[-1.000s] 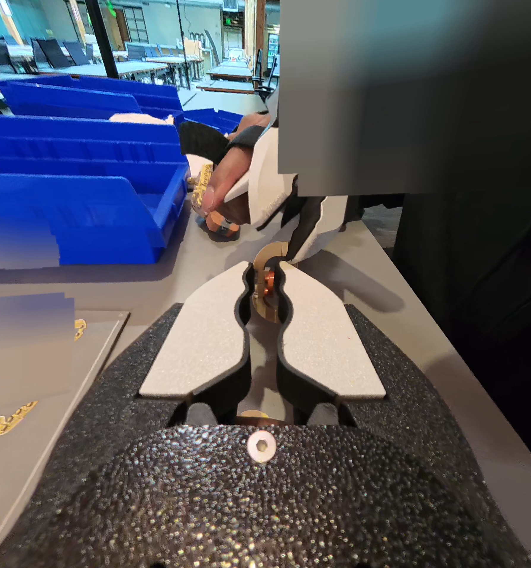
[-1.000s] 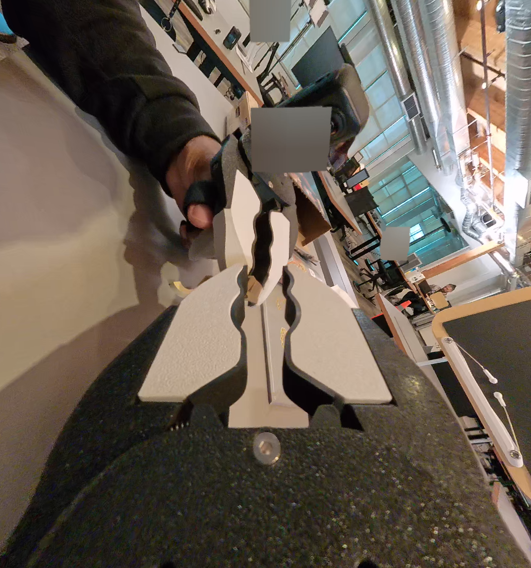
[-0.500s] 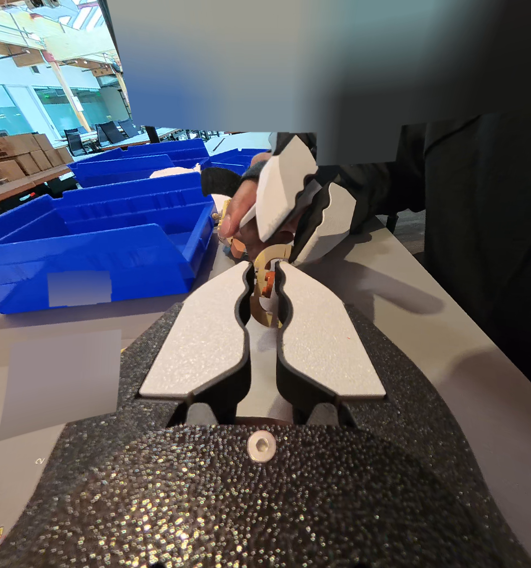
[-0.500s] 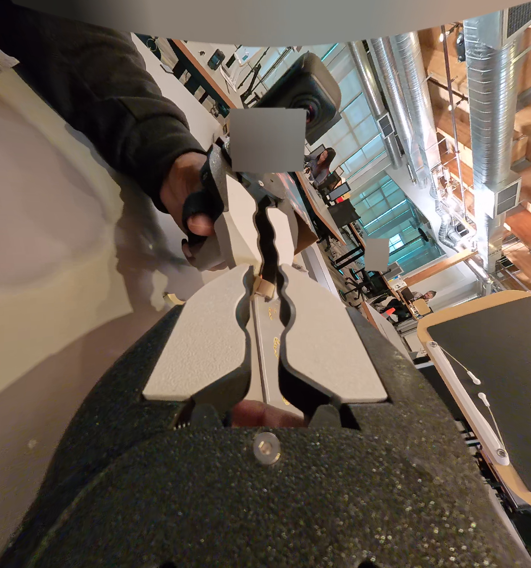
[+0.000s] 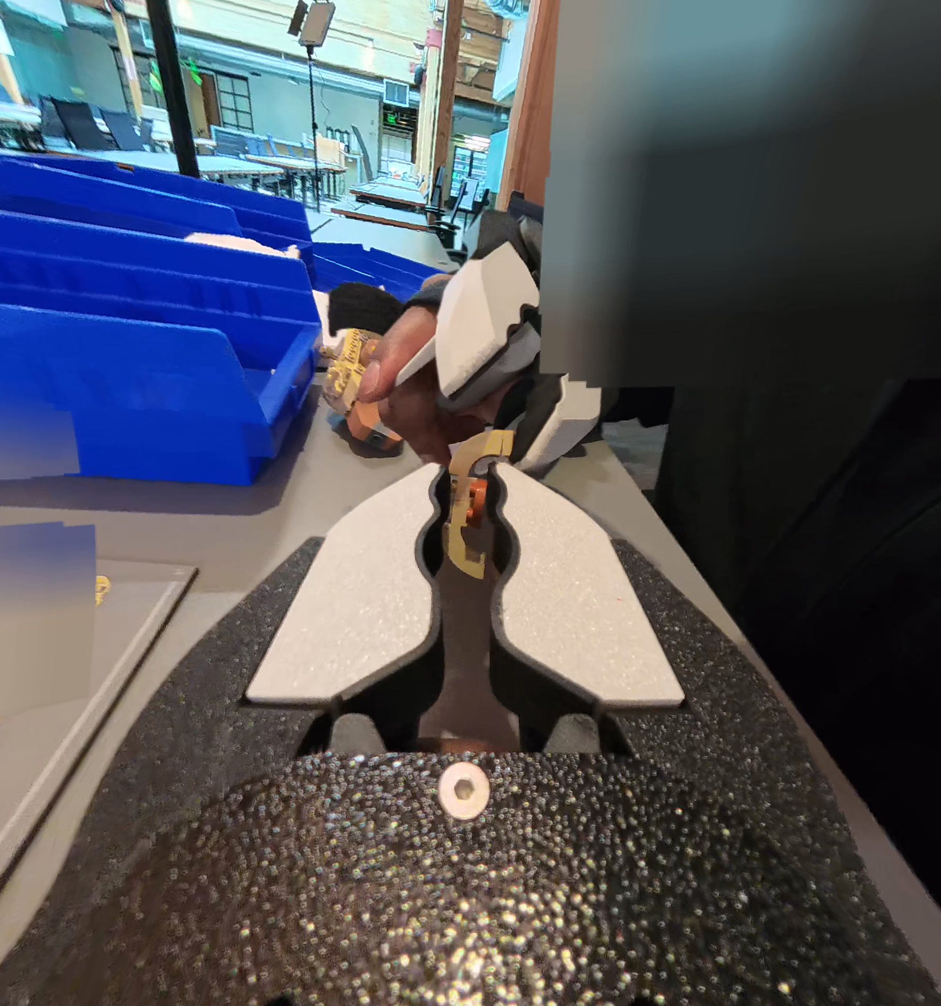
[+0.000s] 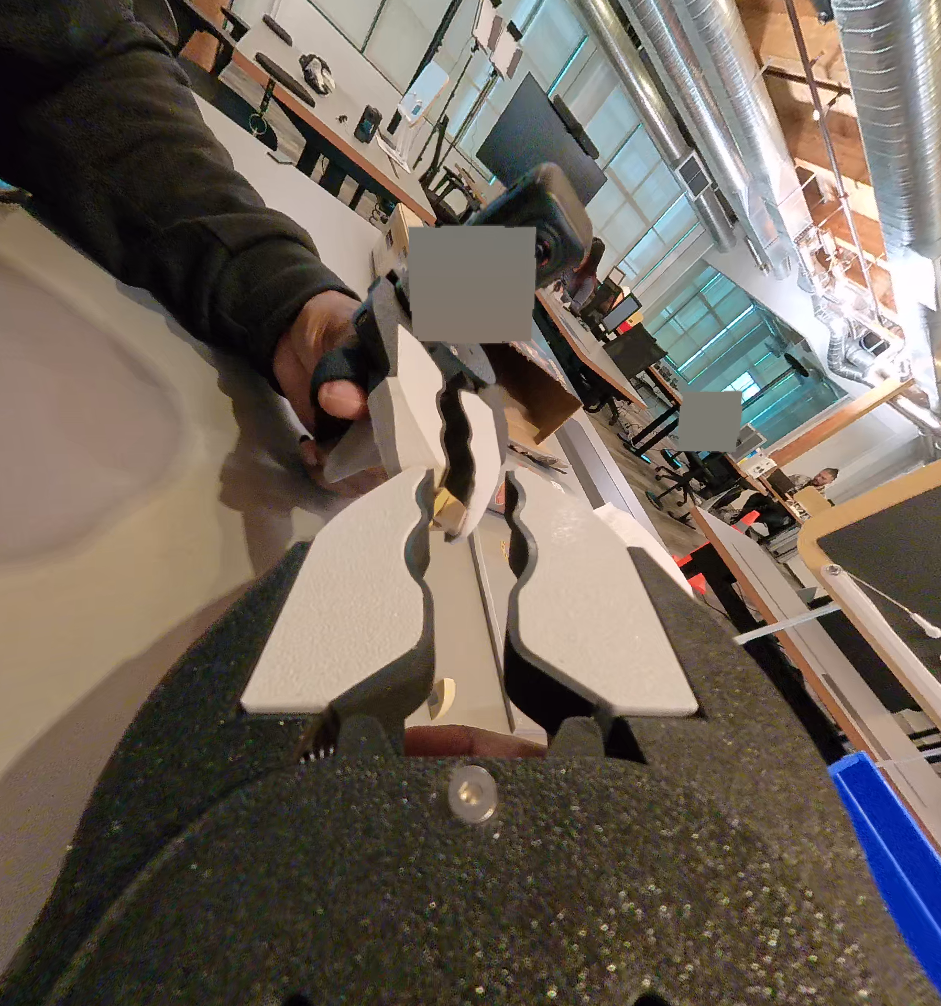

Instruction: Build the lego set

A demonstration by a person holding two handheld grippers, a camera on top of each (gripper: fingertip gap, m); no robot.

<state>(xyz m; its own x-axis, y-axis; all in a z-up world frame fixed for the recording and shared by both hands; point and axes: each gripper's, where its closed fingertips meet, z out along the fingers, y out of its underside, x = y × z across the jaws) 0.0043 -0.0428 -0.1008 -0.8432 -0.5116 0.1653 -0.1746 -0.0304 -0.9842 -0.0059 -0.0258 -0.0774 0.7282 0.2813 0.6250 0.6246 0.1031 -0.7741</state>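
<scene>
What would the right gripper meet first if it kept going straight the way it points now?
Most likely the left gripper: its fingertips and the tan curved piece clamped in them sit right at the right gripper's open jaws, the tan piece beside its left finger. Depth is hard to judge.

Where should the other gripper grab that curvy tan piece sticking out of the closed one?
Probably the square top end of the curvy tan piece, coming from the far side. That end arches clear above the left gripper, whose jaws already clamp the middle with its orange block. The right gripper is open beside it.
</scene>
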